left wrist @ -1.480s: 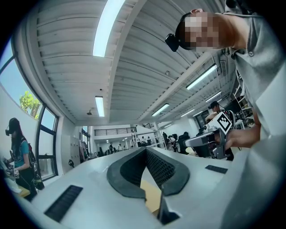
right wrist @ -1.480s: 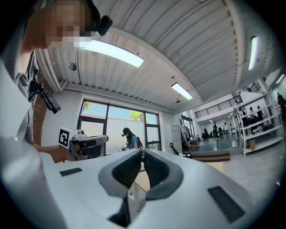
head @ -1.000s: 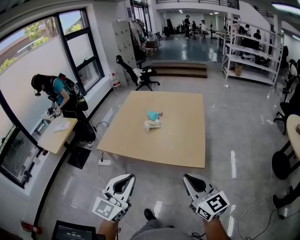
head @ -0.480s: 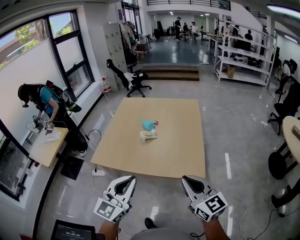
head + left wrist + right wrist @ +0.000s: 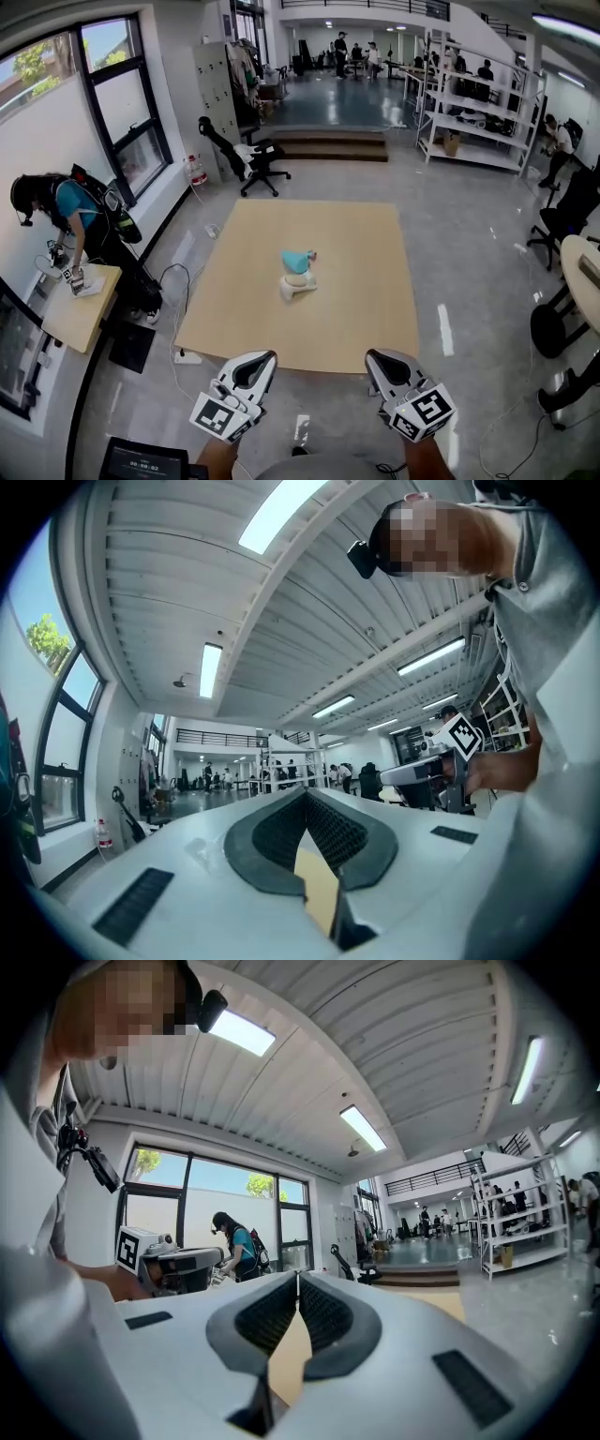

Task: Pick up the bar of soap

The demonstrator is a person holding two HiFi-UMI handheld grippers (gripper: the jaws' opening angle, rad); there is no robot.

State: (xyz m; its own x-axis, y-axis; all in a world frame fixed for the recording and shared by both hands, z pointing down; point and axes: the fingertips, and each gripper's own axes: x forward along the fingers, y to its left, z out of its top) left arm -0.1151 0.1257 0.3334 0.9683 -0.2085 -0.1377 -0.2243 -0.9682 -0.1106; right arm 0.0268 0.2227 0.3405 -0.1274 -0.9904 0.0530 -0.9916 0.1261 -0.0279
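The left gripper [image 5: 257, 357] and the right gripper [image 5: 379, 357] are hovering side by side over the floor [image 5: 473, 309] just short of the near edge of the tan surface [image 5: 361, 281], each with its jaws clenched tip to tip and nothing between them. Well apart from both, near the middle of the surface, a teal piece [image 5: 297, 260] is lying against a pale piece [image 5: 297, 285]. They are showing too small to tell which is the bar of soap.
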